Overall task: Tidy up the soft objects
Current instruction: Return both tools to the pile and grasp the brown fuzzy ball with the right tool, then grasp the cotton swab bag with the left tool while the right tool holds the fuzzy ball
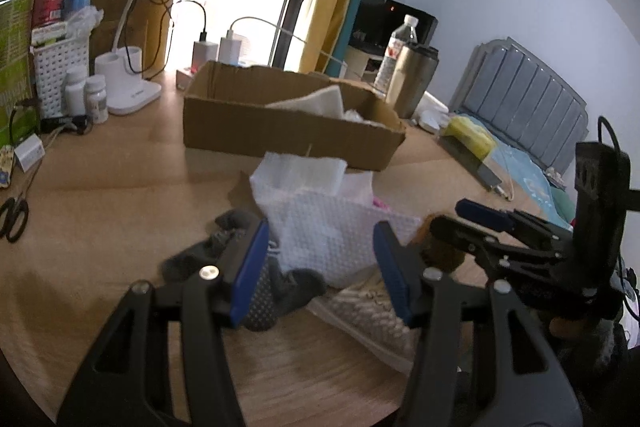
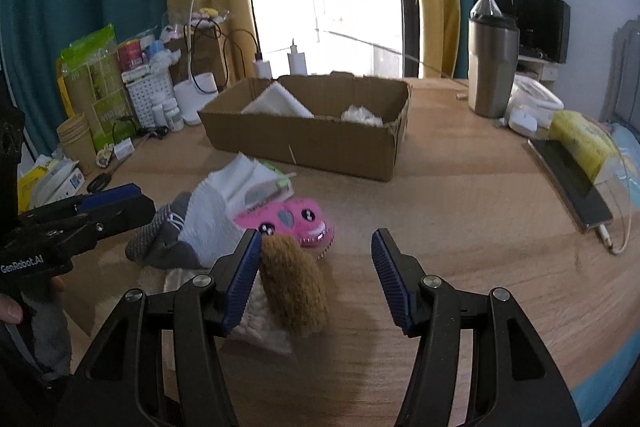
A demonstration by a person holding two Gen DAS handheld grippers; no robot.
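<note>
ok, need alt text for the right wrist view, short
The right gripper hangs open over a wooden table, its left pad beside a brown furry toy in a pile with a pink plush car, white cloth and grey socks. Behind sits an open cardboard box; the left gripper enters at left.

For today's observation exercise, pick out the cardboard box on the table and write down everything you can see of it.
The cardboard box is a shallow, open-topped tray of plain brown corrugated card, its top edges torn and ragged. It sits flat on the wooden table, beyond the pile of soft things and apart from it. Inside, a white foam-like sheet leans tilted toward the left, and a fluffy white item lies toward the right. A small pale scratch marks its front wall. Neither tongs touches it.
</note>
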